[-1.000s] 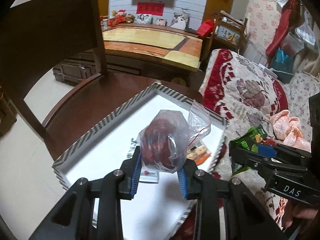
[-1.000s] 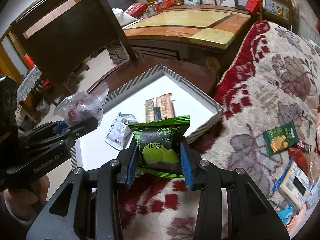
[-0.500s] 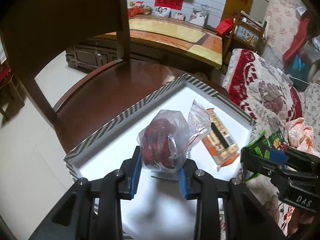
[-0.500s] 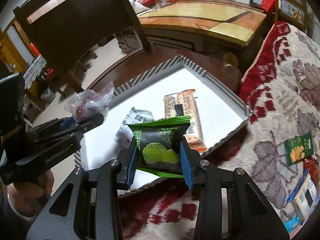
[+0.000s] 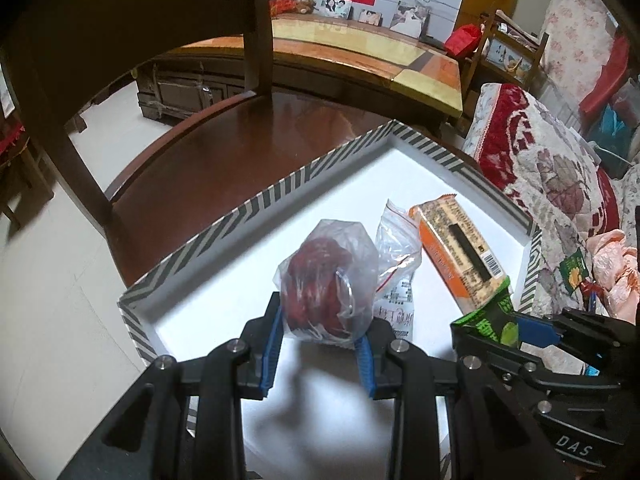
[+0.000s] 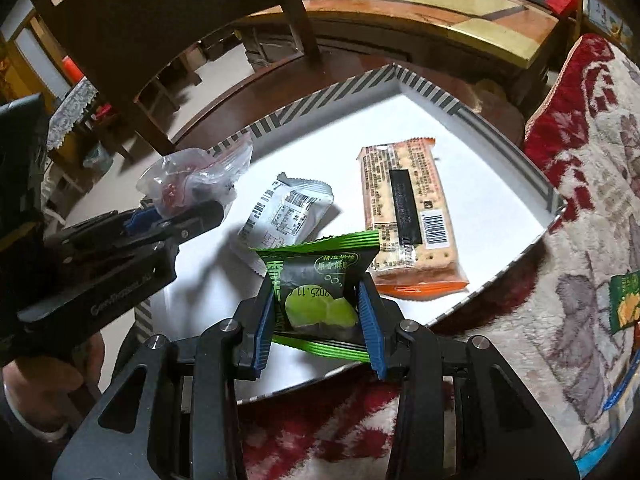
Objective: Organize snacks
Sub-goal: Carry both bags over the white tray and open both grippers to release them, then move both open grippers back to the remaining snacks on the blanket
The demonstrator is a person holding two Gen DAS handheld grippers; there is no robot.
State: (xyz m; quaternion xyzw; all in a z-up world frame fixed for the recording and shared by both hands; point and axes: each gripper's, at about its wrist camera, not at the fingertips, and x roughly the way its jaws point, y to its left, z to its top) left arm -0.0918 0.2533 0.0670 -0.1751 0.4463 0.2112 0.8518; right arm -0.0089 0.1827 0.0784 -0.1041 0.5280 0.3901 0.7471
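The left tongs (image 5: pixel 320 344) are clamped on a clear plastic bag of red snacks (image 5: pixel 326 282), held above the white floor of a shallow tray with a striped rim (image 5: pixel 256 204). The right tongs (image 6: pixel 316 320) are clamped on a green-and-black snack packet (image 6: pixel 318 280), which hangs over the near edge of the same tray. Inside the tray lie an orange cracker pack (image 6: pixel 408 216) with its barcode side up and, beside it, a grey-white sachet (image 6: pixel 288 208); the two lie just apart. The tray sits on a dark wooden chair seat (image 5: pixel 224 152). To its right spreads a red-and-cream floral blanket (image 6: pixel 580 208), on which another small green packet (image 6: pixel 626 300) lies. A hand (image 6: pixel 36 384) grips the handle of the left tongs.
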